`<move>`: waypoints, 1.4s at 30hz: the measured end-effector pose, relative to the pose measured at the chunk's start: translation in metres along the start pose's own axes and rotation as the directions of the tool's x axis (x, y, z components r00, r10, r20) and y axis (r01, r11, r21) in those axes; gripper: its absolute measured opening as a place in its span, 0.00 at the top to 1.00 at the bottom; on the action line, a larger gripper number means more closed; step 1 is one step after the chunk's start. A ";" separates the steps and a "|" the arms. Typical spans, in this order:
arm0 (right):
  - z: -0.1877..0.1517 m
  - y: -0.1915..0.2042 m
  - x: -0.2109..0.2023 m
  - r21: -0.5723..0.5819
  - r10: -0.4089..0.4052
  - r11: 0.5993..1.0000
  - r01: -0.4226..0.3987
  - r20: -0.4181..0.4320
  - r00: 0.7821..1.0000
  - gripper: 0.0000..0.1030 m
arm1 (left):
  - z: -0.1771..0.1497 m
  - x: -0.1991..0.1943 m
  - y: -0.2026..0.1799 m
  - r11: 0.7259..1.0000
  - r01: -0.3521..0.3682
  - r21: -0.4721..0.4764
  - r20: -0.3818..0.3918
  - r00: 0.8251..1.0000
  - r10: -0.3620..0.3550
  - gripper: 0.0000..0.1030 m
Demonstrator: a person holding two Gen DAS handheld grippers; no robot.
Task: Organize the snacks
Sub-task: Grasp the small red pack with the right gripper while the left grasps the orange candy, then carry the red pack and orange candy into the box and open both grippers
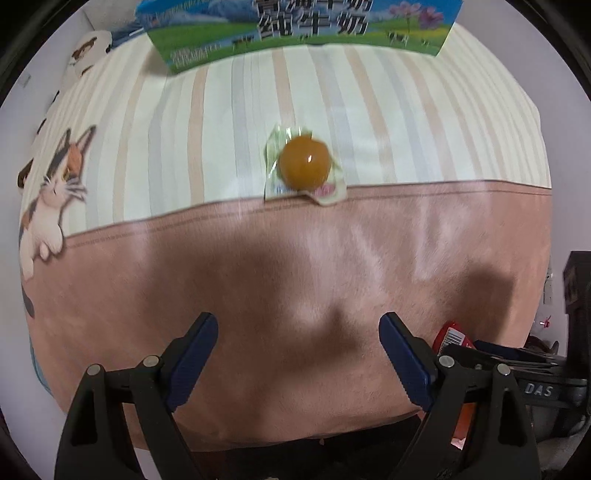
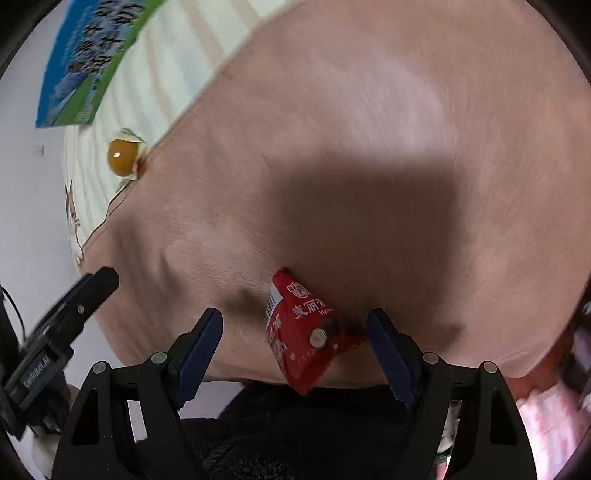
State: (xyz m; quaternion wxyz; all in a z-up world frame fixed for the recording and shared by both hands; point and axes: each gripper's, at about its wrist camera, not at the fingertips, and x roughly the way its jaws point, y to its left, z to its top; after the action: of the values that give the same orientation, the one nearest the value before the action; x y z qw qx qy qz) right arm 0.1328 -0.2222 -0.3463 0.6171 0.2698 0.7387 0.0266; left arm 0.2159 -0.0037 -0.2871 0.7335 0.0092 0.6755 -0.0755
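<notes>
An orange jelly cup in a clear wrapper (image 1: 304, 166) lies on the striped part of the cloth, well ahead of my left gripper (image 1: 298, 354), which is open and empty. It also shows far left in the right wrist view (image 2: 123, 157). A red snack packet (image 2: 303, 328) lies on the pink cloth between the open fingers of my right gripper (image 2: 295, 347), not pinched. A corner of the packet (image 1: 451, 334) shows in the left wrist view beside my right gripper. A blue and green milk carton box (image 1: 295, 29) stands at the far edge; it also shows in the right wrist view (image 2: 85, 62).
A soft pink and striped cloth with a cat print (image 1: 55, 195) covers the surface. The left gripper's body (image 2: 62, 321) is at the left of the right wrist view. Dark fabric (image 2: 280, 435) lies below the near edge.
</notes>
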 end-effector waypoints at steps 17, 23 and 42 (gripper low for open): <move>0.025 0.053 -0.030 -0.130 0.050 0.991 -0.031 0.143 0.989 0.51 | 0.059 0.008 0.045 0.977 0.072 -0.200 0.000 0.997 -0.074 0.13; 0.072 0.064 -0.049 -0.132 0.027 0.991 0.002 0.220 0.975 0.51 | 0.100 0.024 0.051 0.957 0.141 -0.252 -0.005 0.989 -0.147 0.13; 0.104 0.085 -0.048 -0.135 0.023 0.991 0.011 0.252 0.967 0.51 | 0.106 0.040 0.034 0.982 0.131 -0.135 -0.001 0.991 -0.133 0.48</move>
State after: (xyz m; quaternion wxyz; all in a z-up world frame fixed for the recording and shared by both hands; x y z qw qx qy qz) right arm 0.2647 -0.2010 -0.2958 0.7231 0.2307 0.6495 0.0439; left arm 0.3282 0.0132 -0.3206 0.7225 -0.0848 0.6817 -0.0781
